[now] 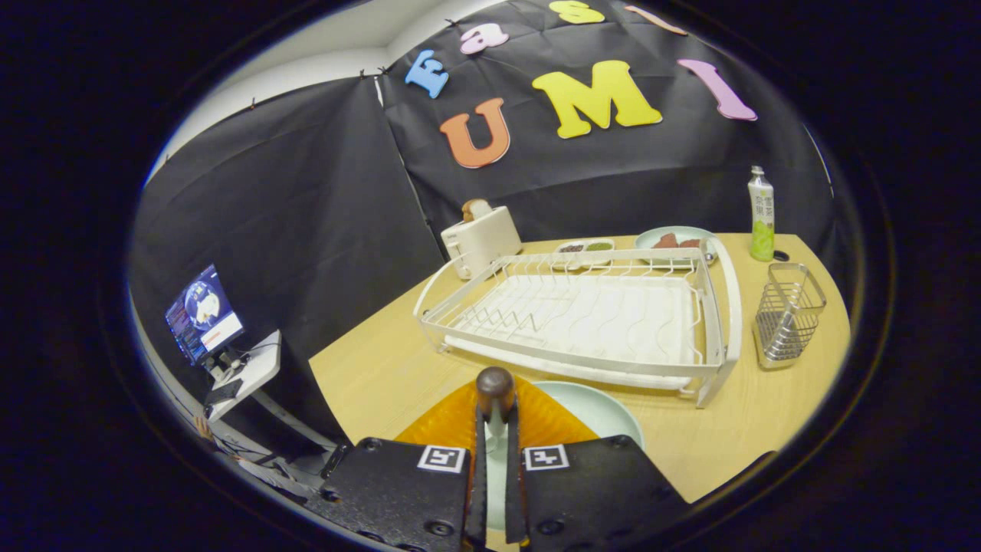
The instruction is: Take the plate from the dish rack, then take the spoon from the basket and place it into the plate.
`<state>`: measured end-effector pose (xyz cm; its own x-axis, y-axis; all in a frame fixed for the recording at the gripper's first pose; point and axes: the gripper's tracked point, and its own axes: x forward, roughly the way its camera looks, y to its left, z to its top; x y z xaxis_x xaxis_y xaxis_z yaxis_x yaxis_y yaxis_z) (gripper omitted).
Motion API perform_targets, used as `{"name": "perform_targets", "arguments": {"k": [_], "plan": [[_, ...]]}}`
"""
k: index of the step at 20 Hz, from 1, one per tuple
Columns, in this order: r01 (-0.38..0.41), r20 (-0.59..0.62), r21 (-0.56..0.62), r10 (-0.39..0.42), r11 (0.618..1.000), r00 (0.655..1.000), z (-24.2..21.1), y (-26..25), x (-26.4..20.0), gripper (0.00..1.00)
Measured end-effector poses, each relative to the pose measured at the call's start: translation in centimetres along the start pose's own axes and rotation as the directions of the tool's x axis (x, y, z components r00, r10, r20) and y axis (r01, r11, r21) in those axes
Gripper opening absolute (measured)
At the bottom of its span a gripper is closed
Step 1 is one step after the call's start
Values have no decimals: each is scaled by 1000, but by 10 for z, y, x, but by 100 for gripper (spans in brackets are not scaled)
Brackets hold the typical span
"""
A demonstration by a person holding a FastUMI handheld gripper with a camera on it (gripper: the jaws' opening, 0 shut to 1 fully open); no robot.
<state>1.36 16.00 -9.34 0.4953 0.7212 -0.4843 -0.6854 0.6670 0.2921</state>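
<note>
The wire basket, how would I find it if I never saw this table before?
Find the big white dish rack in the middle of the wooden table, well beyond the fingers, which are shut on a spoon. The wire basket stands just off the rack's end, in front of a tall green-and-white bottle. It is the only small, see-through, silver metal cage.

Plate [605, 410] lies before the dish rack [582, 318]; basket [789, 314] right of the rack
</note>
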Motion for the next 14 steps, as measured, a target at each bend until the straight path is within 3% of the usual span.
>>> {"name": "perform_targets", "arguments": {"k": [3,4,9,14], "plan": [[12,13,-7,-11,1000,1000,5,-3,-2,18],[18,24,-5,-18,1000,1000,8,-4,-4,25],[107,114,-22,-104,994,988,30,-20,-22,80],[236,212,-60,-219,970,952,49,-32,-45,100]]}}
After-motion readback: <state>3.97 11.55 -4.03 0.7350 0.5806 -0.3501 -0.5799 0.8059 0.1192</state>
